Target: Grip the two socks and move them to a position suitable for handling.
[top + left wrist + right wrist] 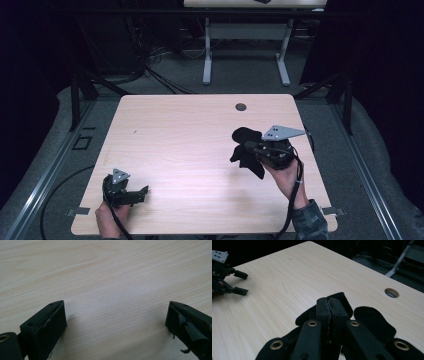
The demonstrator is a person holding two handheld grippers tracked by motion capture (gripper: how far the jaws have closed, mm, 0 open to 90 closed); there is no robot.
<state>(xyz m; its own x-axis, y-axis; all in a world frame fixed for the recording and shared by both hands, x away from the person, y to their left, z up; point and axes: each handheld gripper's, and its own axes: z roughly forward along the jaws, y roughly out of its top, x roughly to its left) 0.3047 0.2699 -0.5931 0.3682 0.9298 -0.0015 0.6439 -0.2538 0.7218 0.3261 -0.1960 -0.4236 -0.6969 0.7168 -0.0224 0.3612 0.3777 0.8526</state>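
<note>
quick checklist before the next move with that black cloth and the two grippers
1. Right gripper closed on the black cloth: ok, jaws pressed together with fabric pinched between them in the right gripper view.
2. Cloth partly lifted off the table: cannot tell how much still rests on the wood.
3. Left gripper free and ready: ok, jaws wide apart over bare wood, nothing between them.
4. Grippers well apart: ok, left near the front left corner, right at the right side.
5. Path between them free of clutter: ok, bare wood only.
6. Cable hole away from the cloth: ok, it lies farther back.
</note>
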